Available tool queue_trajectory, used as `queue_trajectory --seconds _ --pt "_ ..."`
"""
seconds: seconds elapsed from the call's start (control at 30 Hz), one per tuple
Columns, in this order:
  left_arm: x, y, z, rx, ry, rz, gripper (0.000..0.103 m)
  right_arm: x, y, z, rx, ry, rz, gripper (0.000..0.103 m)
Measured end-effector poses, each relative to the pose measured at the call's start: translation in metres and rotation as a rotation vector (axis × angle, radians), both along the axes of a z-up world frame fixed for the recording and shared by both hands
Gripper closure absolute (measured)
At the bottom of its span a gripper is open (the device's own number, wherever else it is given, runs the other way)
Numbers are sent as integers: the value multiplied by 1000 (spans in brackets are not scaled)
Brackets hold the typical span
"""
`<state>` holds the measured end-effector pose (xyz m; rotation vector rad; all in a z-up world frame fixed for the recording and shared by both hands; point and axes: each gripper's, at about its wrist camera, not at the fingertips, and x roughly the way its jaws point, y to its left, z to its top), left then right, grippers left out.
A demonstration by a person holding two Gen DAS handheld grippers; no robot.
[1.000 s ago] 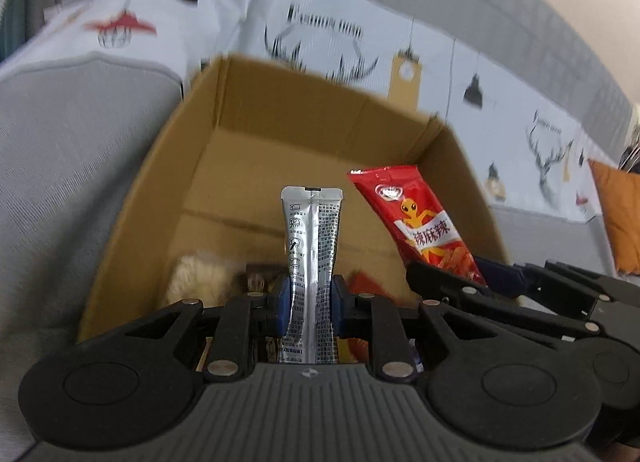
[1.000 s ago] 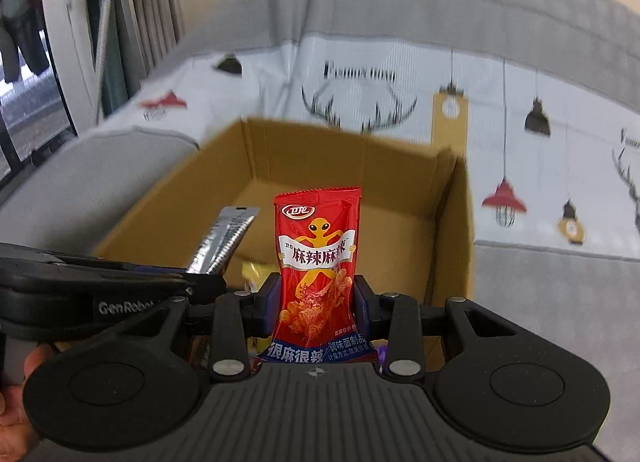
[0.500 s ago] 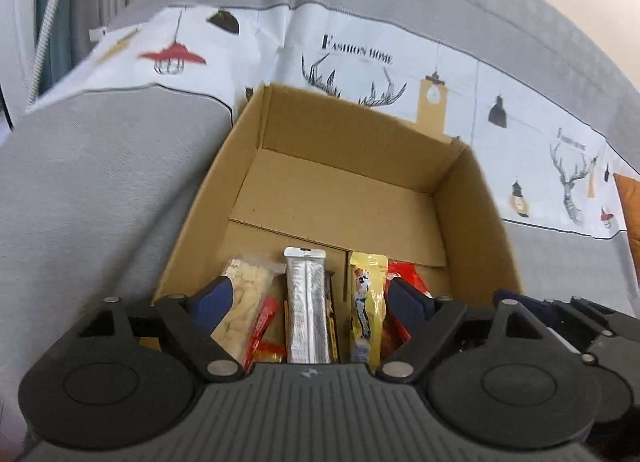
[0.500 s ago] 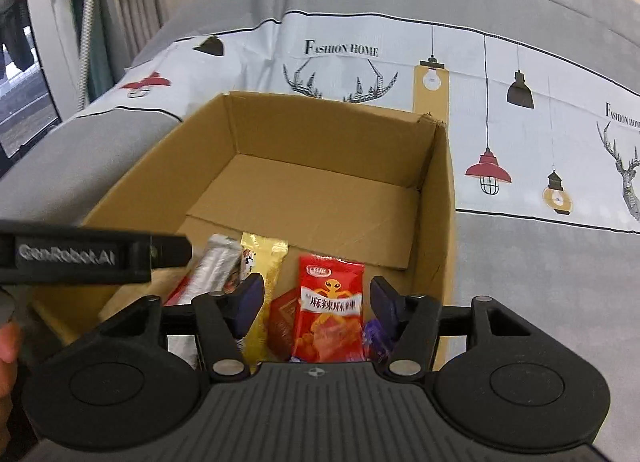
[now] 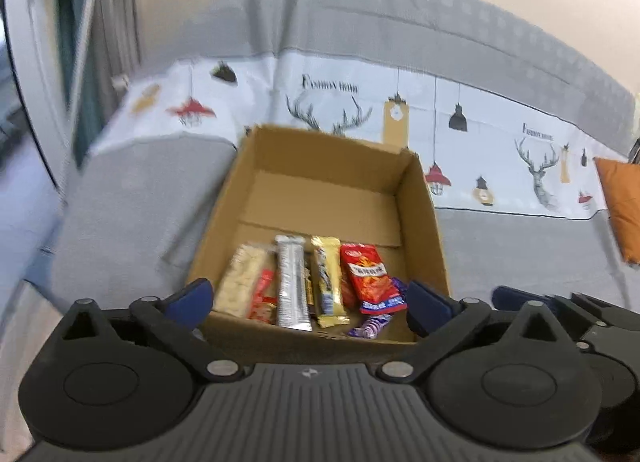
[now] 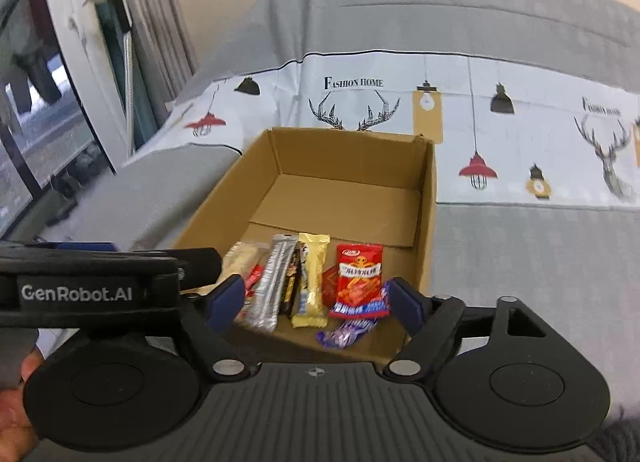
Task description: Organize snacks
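- Several snack packets are lying side by side at the near end of an open cardboard box (image 6: 427,198): a pale oat bar (image 5: 243,278), a small red packet (image 5: 262,298), a silver stick packet (image 5: 292,282), a gold bar (image 6: 313,278), a red spicy-snack pouch (image 6: 359,282) and a purple candy wrapper (image 6: 346,333).
- The silver stick packet is lying flat between the oat bar and the gold bar; the red pouch is lying just right of the gold bar, with the purple wrapper nearest the front wall.
- The far half of the box floor is showing bare cardboard.
- The left tongs (image 5: 308,300) are hanging above the near edge of the box, jaws having just been opening, now spread wide with nothing gripped.
- The right tongs (image 6: 316,298) are hanging likewise, jaws having just been opening, spread and gripping nothing.
- The box is sitting on a grey sofa (image 6: 520,262) draped with a white cover printed with deer and lamps (image 6: 520,134).
- An orange cushion (image 5: 622,206) is lying at the right end.
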<state>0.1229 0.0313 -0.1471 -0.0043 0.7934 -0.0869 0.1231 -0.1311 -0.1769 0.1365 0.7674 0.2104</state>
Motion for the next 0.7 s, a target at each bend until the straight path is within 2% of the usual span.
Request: queue_trajectory --seconds 0.17,0.37,0.47,0.57,0.7 --pt "-35 -11 43 43 -31 55 0 -28 -5 34 21 7 -35 13" --pt "-79 -22 98 35 -72 23 0 -62 -8 81 9 9 -72 1" --pt "-91 -30 120 83 -35 42 0 -77 -10 102 -27 38 -137 1" --pt "-104 -32 134 67 -41 33 0 -94 -8 122 -79 48 -161 1" --pt "-119 -33 147 49 -52 31 0 -113 -15 139 -76 54 -198 1"
